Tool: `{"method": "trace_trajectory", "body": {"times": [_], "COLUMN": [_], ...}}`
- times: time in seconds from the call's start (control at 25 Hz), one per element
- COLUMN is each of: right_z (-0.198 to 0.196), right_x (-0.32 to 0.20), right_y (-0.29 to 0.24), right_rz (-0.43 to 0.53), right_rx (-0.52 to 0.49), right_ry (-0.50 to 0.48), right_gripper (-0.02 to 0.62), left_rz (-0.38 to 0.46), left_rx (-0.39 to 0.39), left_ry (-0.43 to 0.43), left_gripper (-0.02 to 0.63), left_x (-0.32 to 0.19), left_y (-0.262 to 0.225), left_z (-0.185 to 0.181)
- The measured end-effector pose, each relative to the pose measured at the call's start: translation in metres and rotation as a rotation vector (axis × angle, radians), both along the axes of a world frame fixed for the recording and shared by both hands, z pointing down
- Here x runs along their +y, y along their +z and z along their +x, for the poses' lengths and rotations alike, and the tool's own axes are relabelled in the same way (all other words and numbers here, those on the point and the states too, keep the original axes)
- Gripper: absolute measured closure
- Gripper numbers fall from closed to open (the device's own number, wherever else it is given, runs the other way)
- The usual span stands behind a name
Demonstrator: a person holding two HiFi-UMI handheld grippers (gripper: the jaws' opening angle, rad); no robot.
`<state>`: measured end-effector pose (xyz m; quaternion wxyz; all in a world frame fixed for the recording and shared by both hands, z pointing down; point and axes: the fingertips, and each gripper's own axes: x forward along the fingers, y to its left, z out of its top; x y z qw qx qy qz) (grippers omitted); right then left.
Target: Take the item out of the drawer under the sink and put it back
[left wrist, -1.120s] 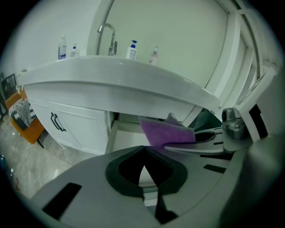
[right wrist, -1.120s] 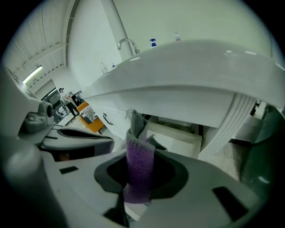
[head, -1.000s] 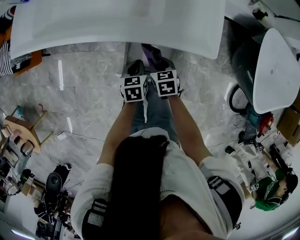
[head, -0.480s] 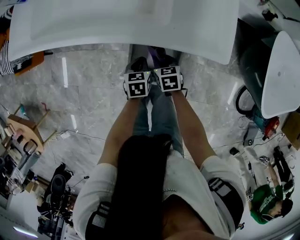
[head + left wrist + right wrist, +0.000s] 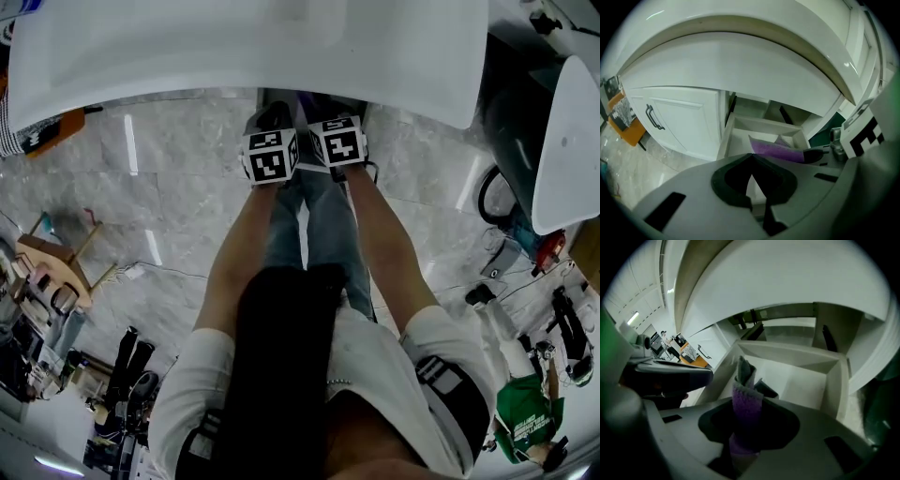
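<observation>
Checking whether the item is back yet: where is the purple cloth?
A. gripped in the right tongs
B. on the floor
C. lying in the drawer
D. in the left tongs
A: the purple cloth stands pinched in the right tongs, which have just eased open slightly, with the open drawer beyond it.

The white drawer [image 5: 801,380] stands pulled out under the counter [image 5: 234,47], its pale bottom showing. The grey marble floor [image 5: 178,187] below carries a white cabinet [image 5: 670,117] beside the drawer and a wooden stool [image 5: 45,255] near its left edge.
</observation>
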<state>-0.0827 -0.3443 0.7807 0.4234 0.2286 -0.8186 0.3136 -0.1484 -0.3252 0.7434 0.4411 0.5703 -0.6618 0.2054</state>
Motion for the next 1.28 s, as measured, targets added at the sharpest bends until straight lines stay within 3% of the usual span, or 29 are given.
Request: {"method": "trace_trajectory", "body": {"times": [0.2,0.32,0.6,0.88,1.08,1.28], "right_z": [-0.001,-0.004,-0.006,-0.007,-0.002,-0.007], "right_x": [0.001,0.004,0.011,0.007,0.004,0.004], "right_y": [0.007,0.002,-0.009,-0.039,-0.076,-0.112], "right_rz": [-0.017,-0.031,-0.057,0.000,0.071,0.070], "right_rx": [0.014,-0.009,-0.037,-0.052,-0.076,-0.122], "right_ry": [-0.012,-0.007,-0.027,-0.045,0.003,0.056], "right_gripper": [0.459,0.390,0.313,0.301,0.302,0.302], "left_rz": [0.002,0.000,0.001,0.037,0.068,0.115], "left_rx": [0.006,0.007,0.028,0.024,0.023,0.026], "left_ry": [0.020,0.025,0.015,0.000,0.006,0.018], "left_gripper": [0.601,0.601,0.602,0.601,0.603,0.602], "left_x": [0.001,0.003,0.004,0.000,0.008,0.008], "left_y": [0.001,0.000,-0.005,-0.026,-0.053,-0.084], "left_z": [0.007,0.008,0.012,0.005,0.005,0.003]}}
